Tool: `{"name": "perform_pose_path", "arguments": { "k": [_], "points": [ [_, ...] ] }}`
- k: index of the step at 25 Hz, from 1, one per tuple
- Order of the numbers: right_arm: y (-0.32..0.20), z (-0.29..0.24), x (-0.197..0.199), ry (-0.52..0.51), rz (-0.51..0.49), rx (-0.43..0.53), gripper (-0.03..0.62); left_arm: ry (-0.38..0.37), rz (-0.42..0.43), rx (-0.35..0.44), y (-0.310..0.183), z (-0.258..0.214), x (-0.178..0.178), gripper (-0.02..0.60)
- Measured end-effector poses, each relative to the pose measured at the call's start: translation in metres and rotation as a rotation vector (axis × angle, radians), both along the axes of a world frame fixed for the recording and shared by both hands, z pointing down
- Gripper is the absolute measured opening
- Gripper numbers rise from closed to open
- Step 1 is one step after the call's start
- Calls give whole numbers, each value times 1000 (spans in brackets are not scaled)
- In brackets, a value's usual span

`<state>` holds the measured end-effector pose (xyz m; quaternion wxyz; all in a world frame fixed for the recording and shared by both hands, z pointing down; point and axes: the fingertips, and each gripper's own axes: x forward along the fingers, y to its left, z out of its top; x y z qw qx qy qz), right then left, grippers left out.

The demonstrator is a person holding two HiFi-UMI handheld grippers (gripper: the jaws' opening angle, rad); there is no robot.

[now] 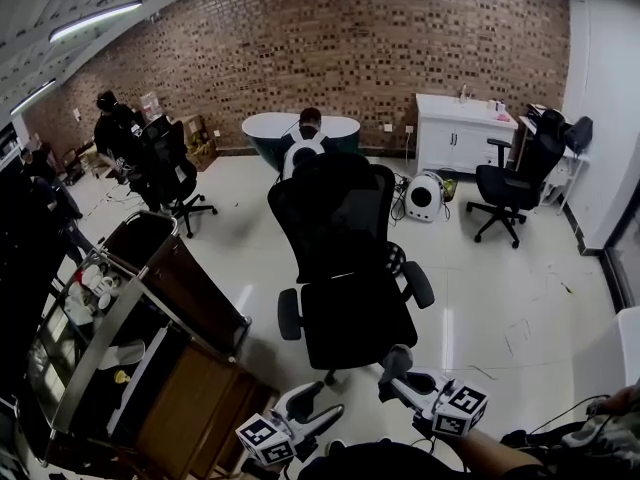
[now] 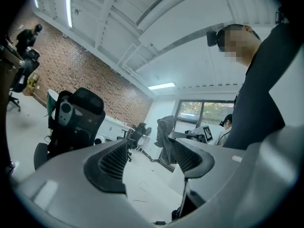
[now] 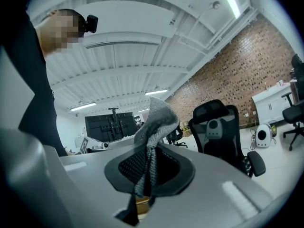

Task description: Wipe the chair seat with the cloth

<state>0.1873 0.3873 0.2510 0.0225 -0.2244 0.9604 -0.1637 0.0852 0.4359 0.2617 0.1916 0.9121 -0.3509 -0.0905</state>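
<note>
**Cloth in right claw, short of the seat**

I find the grey cloth (image 3: 154,122) pinched in the right claw (image 3: 149,167), whose jaws are closed on its lower part; the free end stands up out of them. The left claw (image 2: 152,158) has its jaws apart, with only the room showing between them.

In the head view the cloth sits near the front edge of the black chair seat (image 1: 355,318); I cannot tell whether it touches. Both claws are low in that view, on the near side of the chair (image 1: 335,218), which stands with its high back away from me.

The floor (image 1: 500,298) is pale, glossy tile. A wooden cart (image 1: 185,293) stands just left of the chair. A brick wall (image 1: 400,38) closes the far side, with a white cabinet (image 1: 465,133) against it and a second black chair (image 1: 515,183) near that.
</note>
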Motion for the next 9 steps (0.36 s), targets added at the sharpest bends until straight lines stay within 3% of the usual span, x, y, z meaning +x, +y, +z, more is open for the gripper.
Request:
{"name": "perform_pose_path", "arguments": {
  "k": [9],
  "points": [
    [20, 3, 1, -6, 44, 7, 29, 3, 14, 16, 19, -1, -11, 334]
  ]
}}
